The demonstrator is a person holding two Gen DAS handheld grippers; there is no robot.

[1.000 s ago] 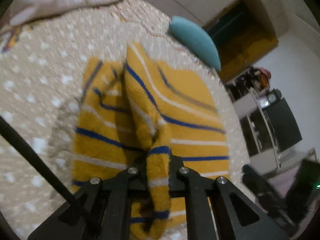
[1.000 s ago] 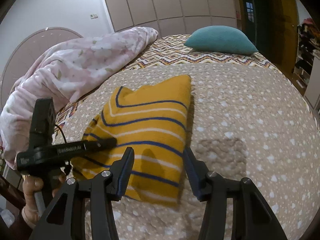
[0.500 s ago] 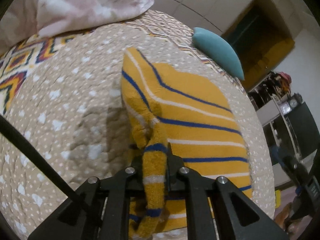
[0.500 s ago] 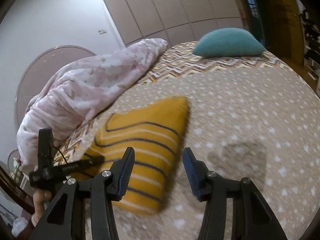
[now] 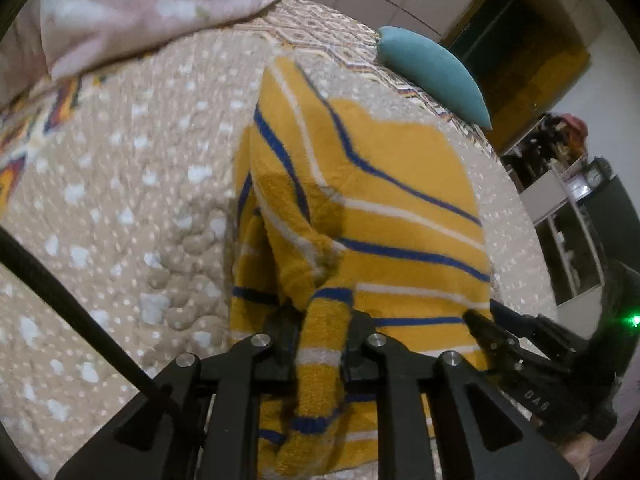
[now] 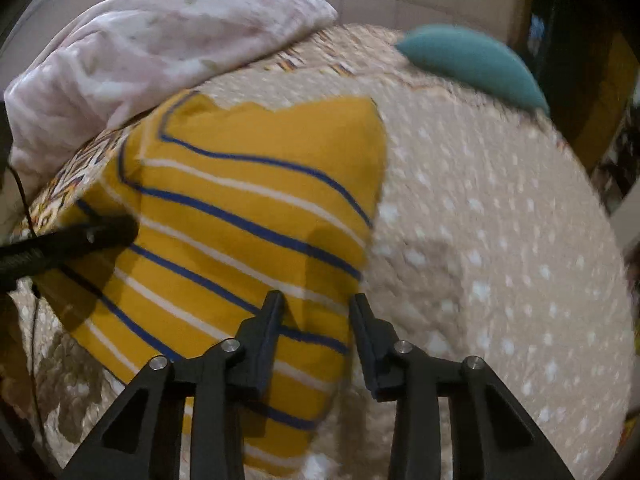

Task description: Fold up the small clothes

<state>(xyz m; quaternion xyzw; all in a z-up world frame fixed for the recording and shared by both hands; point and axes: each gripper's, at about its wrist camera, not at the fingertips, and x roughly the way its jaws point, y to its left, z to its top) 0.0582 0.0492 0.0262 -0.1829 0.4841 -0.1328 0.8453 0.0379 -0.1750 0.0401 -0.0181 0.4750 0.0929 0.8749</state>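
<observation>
A yellow garment (image 5: 392, 216) with blue and white stripes lies folded on the dotted beige bedspread (image 5: 120, 208). My left gripper (image 5: 325, 320) is shut on a bunched edge of the garment at its near left side and holds that fold lifted. In the right wrist view the same garment (image 6: 248, 208) fills the left half. My right gripper (image 6: 318, 308) is open, its jaws set over the garment's near right edge. The right gripper also shows at the lower right of the left wrist view (image 5: 532, 364).
A pink floral duvet (image 6: 152, 56) is heaped at the far left of the bed. A teal pillow (image 6: 472, 60) lies at the far right. Shelves and dark furniture (image 5: 576, 208) stand beyond the bed's right side.
My right gripper has come down and forward, from above the bed to the garment's near right edge. My left gripper has kept its hold and shifted slightly with the fold.
</observation>
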